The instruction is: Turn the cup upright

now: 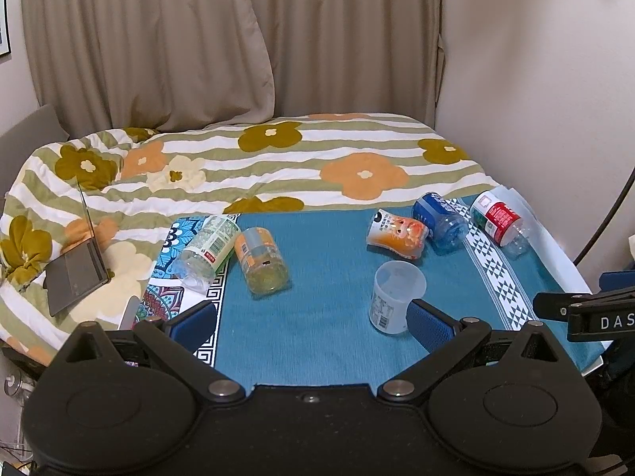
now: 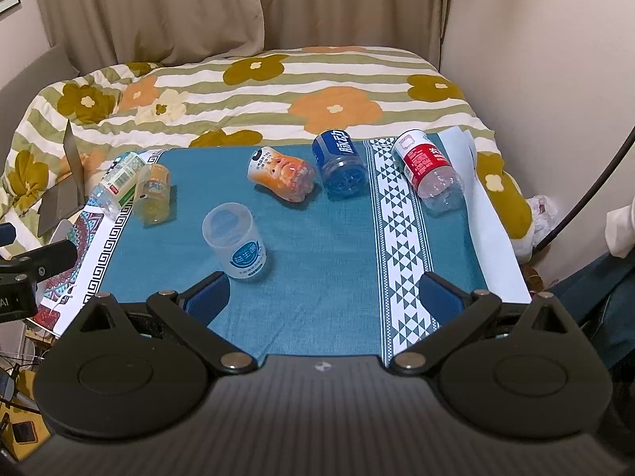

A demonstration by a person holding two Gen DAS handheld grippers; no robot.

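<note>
A translucent white cup with a printed label stands upright, mouth up, on the teal cloth. It also shows in the right wrist view with a blue logo. My left gripper is open and empty; its right finger sits just in front of the cup. My right gripper is open and empty; its left finger is just in front of the cup.
Several cut bottles lie on their sides: orange, blue, red-labelled, yellow and green-labelled. A flowered quilt lies behind. A laptop sits at left. The other gripper shows at right.
</note>
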